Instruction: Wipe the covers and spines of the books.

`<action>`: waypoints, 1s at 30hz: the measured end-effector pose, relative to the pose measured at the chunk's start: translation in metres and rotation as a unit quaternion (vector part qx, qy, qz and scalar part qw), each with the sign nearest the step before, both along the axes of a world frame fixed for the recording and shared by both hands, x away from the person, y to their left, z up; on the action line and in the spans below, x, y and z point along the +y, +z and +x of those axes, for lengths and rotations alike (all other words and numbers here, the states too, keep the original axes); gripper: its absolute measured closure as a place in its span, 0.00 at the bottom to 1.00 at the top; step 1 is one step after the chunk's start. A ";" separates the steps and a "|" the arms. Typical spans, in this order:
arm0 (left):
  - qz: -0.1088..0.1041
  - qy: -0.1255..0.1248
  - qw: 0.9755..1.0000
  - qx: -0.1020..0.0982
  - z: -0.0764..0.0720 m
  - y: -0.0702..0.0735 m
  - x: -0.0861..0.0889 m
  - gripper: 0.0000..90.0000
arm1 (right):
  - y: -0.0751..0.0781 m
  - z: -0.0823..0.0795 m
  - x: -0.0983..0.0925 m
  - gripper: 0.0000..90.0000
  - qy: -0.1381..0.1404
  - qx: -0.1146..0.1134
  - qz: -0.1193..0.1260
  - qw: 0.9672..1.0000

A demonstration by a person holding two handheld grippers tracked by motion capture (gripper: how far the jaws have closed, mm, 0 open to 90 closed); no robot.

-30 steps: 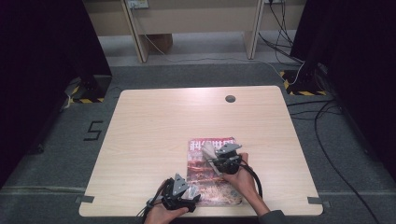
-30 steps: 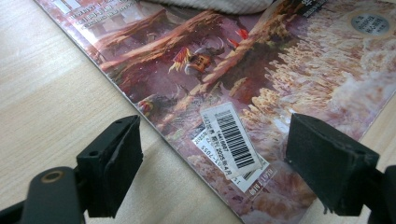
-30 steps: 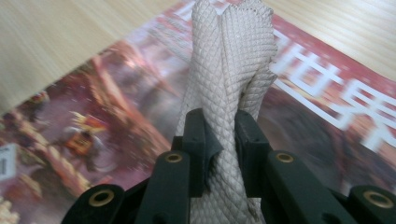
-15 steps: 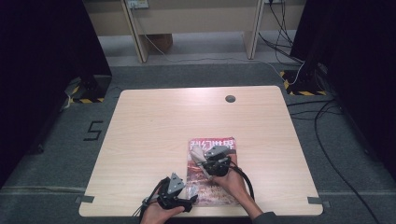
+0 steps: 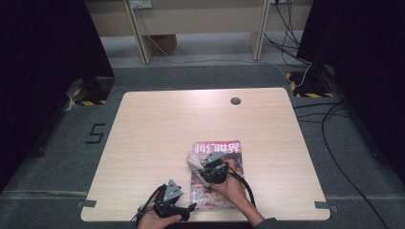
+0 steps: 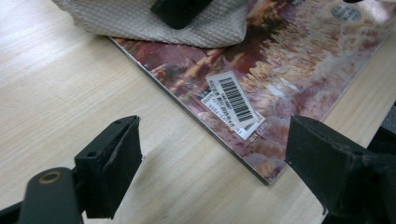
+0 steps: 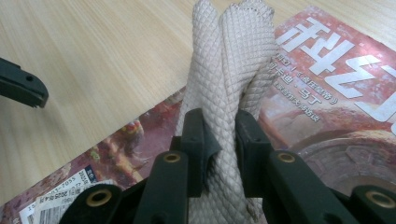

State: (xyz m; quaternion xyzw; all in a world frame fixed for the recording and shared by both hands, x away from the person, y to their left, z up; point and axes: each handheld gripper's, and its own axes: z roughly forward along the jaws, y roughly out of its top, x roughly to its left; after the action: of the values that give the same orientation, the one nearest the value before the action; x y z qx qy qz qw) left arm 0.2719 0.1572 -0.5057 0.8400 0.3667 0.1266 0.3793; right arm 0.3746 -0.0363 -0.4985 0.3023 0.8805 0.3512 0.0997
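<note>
Dragged leftward across the magazine (image 5: 218, 174) near the desk's (image 5: 157, 129) near edge, the right gripper (image 5: 203, 164) pinches a folded cloth (image 7: 229, 84) to wipe the cover, while the left gripper (image 5: 179, 205) waits, jaws wide and empty, beside the magazine's near corner.

Most of the table (image 5: 157, 129) lay bare: the whole far half and the left side were open wood, broken only by a small round hole (image 5: 235, 100) near the far edge, flush with the top. The near right held the one low obstacle, a magazine (image 5: 227, 152) lying flat, thin enough to pass over. On its left edge a bunched cloth (image 5: 193, 161) stood up, pinched in the right gripper (image 7: 219, 135), blocking a low pass there. The left gripper (image 6: 212, 154) sat at the near edge with jaws wide, bare wood and the magazine's corner between them. A strip right of the magazine was free.
</note>
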 end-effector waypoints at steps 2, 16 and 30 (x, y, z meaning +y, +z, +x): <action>0.004 -0.005 1.000 -0.004 -0.001 0.000 -0.002 0.20 | 0.000 0.000 -0.001 0.84 0.000 -0.001 0.001 1.000; 0.019 -0.013 1.000 -0.008 -0.002 -0.002 -0.005 0.20 | 0.001 0.004 -0.033 0.83 -0.027 0.004 0.000 1.000; 0.025 -0.018 0.999 -0.010 -0.003 -0.003 -0.007 0.20 | 0.002 0.003 -0.084 0.81 -0.077 0.001 -0.003 0.997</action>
State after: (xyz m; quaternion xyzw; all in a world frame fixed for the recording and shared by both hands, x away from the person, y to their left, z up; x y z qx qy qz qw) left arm 0.2694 0.1506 -0.5084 0.8543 0.3445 0.1370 0.3642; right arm 0.3780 -0.1201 -0.4964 0.3692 0.8558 0.3398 0.1259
